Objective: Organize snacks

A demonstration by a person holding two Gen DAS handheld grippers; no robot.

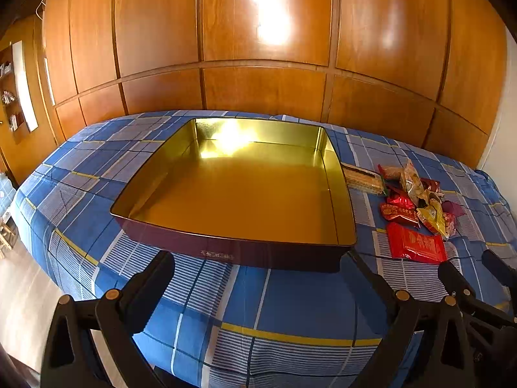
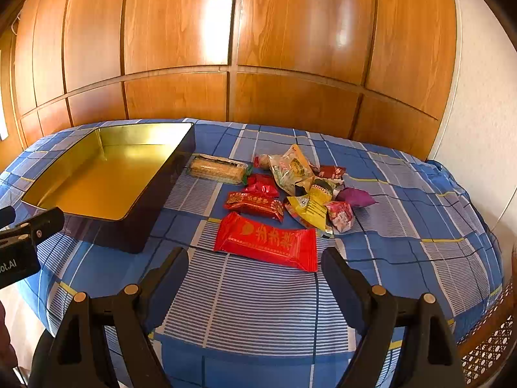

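Note:
An open dark tin (image 1: pixel 232 252) with a gold inside stands empty on the bed; it also shows in the right wrist view (image 2: pixel 129 226). To its right lies a pile of snack packets: a flat red packet (image 2: pixel 268 242) nearest me, a smaller red one (image 2: pixel 255 205), a yellow one (image 2: pixel 311 208), a purple one (image 2: pixel 355 197), a biscuit pack (image 2: pixel 216 169). The pile shows in the left wrist view (image 1: pixel 416 200). My left gripper (image 1: pixel 258 274) is open before the tin. My right gripper (image 2: pixel 255 268) is open just short of the flat red packet.
The bed carries a blue plaid cover (image 2: pixel 404 226). Wooden wardrobe doors (image 2: pixel 258 48) rise behind it. A white wall (image 2: pixel 478 97) and a cane-weave frame (image 2: pixel 488 349) are at the right. The floor (image 1: pixel 26 291) lies to the left.

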